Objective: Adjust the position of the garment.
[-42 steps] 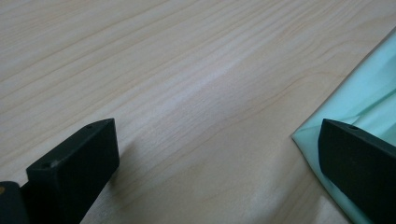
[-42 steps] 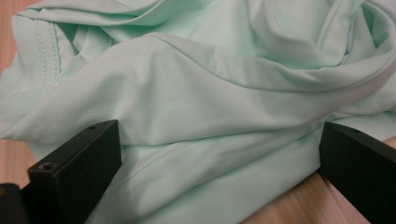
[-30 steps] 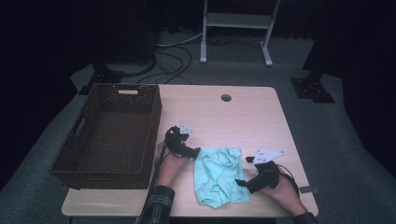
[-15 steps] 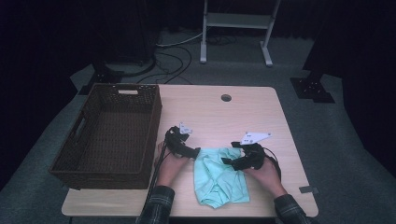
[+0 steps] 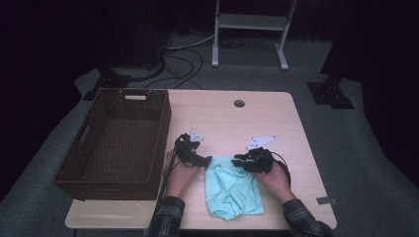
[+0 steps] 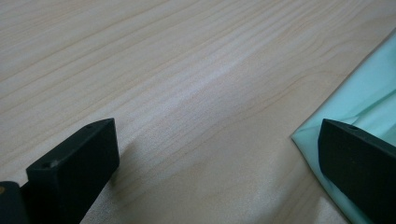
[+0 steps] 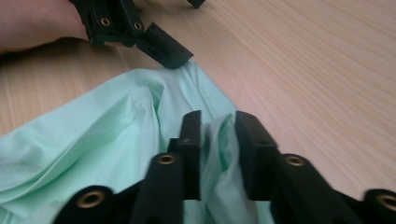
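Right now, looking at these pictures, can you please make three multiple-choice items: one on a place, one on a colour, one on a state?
1. Where is the basket on the table?
A. at its left side
B. at its right side
C. in the middle

2. What colour is the cloth?
A. red
B. mint green
C. black

3. How do the jaws of the right gripper stand?
A. wide open over bare wood
B. closed on a fold of the cloth
C. closed on the basket rim

Key:
1 A, the high view shows the basket by the left edge.
2 B, the cloth is pale green in all three views.
3 B, in the right gripper view the jaws, which have just been closing, pinch bunched cloth between the pads.
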`<state>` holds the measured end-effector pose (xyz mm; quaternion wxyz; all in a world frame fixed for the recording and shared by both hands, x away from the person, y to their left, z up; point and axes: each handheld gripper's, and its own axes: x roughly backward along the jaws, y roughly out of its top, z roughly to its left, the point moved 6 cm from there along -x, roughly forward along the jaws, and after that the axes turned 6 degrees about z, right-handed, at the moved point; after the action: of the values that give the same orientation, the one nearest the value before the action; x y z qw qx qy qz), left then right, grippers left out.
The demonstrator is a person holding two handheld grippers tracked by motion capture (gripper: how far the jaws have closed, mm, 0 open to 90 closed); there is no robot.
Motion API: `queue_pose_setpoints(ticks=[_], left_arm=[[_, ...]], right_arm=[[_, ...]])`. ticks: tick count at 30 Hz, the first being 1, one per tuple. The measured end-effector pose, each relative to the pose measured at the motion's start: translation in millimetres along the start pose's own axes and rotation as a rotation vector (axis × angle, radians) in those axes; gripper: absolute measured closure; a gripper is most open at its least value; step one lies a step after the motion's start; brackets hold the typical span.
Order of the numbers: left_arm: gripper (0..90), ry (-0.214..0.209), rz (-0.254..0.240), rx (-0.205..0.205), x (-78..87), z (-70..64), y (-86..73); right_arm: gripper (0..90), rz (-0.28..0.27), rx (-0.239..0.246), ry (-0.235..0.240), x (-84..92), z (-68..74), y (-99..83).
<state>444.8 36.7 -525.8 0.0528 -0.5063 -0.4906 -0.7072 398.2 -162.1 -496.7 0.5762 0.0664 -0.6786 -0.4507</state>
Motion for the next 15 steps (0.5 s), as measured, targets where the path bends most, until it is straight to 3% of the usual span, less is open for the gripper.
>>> queue_pose_setpoints(ticks=[3, 8, 15], left_arm=[[0.0, 0.000, 0.000, 0.000, 0.0, 0.0, 0.0], [0.0, 0.000, 0.000, 0.000, 0.0, 0.0, 0.0], [0.0, 0.000, 0.000, 0.000, 0.0, 0.0, 0.0]], right_arm=[[85.1, 0.010, 0.010, -0.001, 1.1, 0.5, -2.8], [86.3, 0.012, 0.009, -0.008, 5.2, 0.0, -4.7], [86.6, -0.008, -0.036, -0.085, 20.9, -11.3, -9.1]])
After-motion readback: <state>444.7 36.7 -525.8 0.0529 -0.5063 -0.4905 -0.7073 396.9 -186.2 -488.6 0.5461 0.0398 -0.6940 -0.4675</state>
